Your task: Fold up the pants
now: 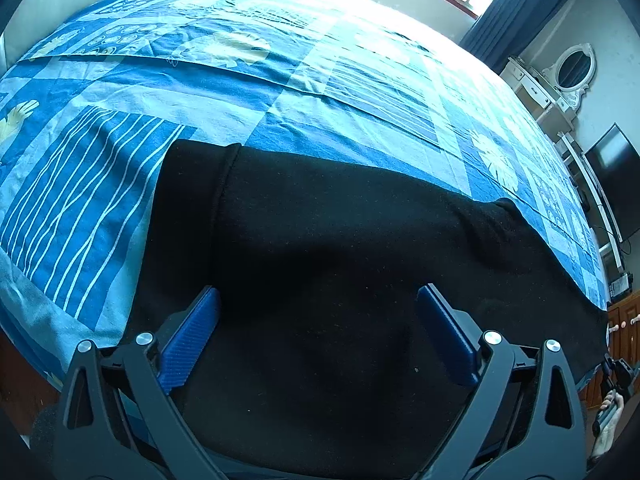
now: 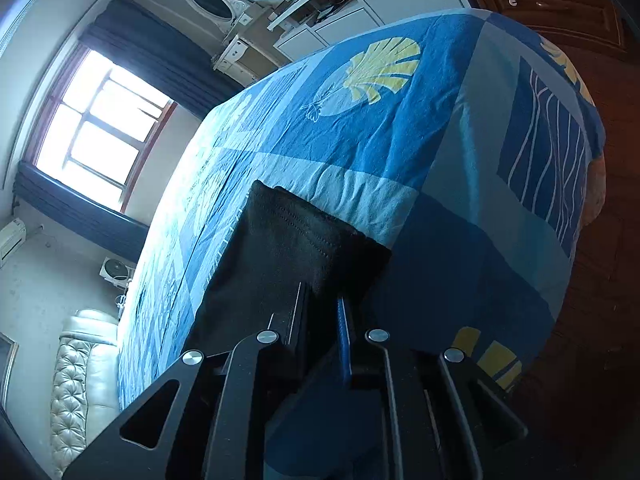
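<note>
Lying flat on the blue bedspread (image 1: 280,96), the black pants (image 1: 340,240) spread beneath the left gripper (image 1: 318,300), jaws wide apart; the right gripper (image 2: 324,300) stood narrowly parted around their corner.

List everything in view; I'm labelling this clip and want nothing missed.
pants: one, black, flat on the bed's near edge
bedspread: one, blue patchwork with yellow shells, covering the bed
window: one, bright, beyond the bed
curtains: dark blue, beside the window
mirror: one, white oval frame, on a dresser
screen: one, black, by the wall
sofa: one, white, tufted
left tool: black with blue pads, open over the pants
right tool: black, nearly closed at the pants' corner
</note>
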A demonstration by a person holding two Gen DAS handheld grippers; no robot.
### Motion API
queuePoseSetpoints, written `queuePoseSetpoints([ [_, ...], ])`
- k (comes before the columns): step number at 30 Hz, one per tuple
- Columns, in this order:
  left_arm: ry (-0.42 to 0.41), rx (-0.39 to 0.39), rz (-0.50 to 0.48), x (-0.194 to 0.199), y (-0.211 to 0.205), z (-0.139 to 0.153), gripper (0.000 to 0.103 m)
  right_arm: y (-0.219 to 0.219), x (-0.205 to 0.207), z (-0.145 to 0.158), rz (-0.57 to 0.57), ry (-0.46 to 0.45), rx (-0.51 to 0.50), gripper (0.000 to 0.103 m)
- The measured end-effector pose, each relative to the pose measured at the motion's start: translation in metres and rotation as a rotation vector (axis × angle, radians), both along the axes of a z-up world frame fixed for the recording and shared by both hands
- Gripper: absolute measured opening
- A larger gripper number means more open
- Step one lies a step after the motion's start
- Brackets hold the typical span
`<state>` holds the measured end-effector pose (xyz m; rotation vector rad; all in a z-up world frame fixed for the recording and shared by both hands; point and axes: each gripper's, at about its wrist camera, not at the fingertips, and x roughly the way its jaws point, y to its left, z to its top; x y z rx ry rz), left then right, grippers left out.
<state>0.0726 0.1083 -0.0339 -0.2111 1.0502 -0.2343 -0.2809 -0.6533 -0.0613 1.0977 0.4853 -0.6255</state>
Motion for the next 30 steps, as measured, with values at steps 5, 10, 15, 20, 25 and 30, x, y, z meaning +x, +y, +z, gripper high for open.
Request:
queuePoseSetpoints([
  [5,-0.017,0.023,-0.003,-0.001,-0.004,-0.002,0.1,-0.032,-0.002,0.024,0.092,-0.052,-0.057,0.053],
  [10,-0.035,0.042,-0.011,-0.002,-0.006,-0.003,0.1,-0.067,0.044,0.015,0.319,0.001,-0.043,0.061],
  [15,-0.046,0.055,-0.015,-0.004,-0.007,-0.004,0.101,-0.084,0.074,-0.008,0.394,0.078,-0.019,0.061],
  [20,-0.051,0.09,-0.022,-0.004,-0.011,-0.005,0.101,-0.078,0.084,-0.022,0.517,0.022,0.06,0.06],
  [25,-0.053,0.106,-0.033,-0.002,-0.012,-0.006,0.101,-0.059,0.095,-0.019,0.566,0.129,0.02,0.036],
  [30,-0.061,0.105,-0.049,-0.004,-0.011,-0.006,0.101,-0.04,0.101,-0.009,0.57,0.183,0.012,0.02],
])
